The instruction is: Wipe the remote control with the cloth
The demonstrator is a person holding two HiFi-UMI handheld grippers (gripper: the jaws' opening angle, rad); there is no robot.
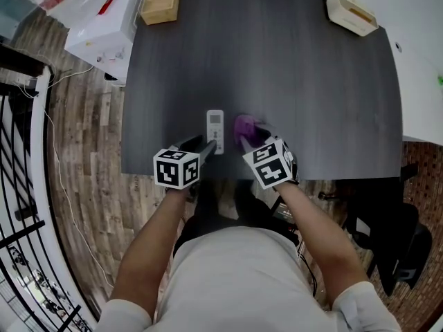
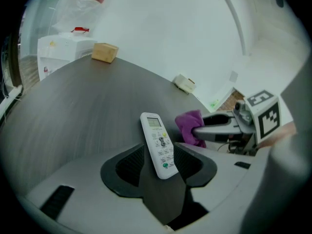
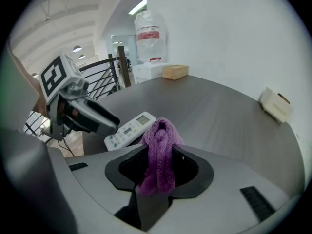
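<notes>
A white remote control [image 1: 215,126] lies lengthways near the front edge of the dark table [image 1: 311,95]. My left gripper [image 1: 207,148] is shut on its near end; in the left gripper view the remote [image 2: 158,143] sits between the jaws, display end pointing away. Just to its right, my right gripper [image 1: 250,142] is shut on a bunched purple cloth [image 1: 245,126]. In the right gripper view the cloth [image 3: 161,150] stands up in a loop out of the jaws, with the remote [image 3: 129,130] beside it at the left. Cloth and remote are close, and contact is not clear.
At the table's far left corner stands a wooden box [image 1: 160,0], at the far right a beige box [image 1: 351,12]. A white appliance [image 1: 104,26] is beyond the left edge. A black railing [image 1: 21,185] runs along the left; a dark chair [image 1: 387,234] stands at the right.
</notes>
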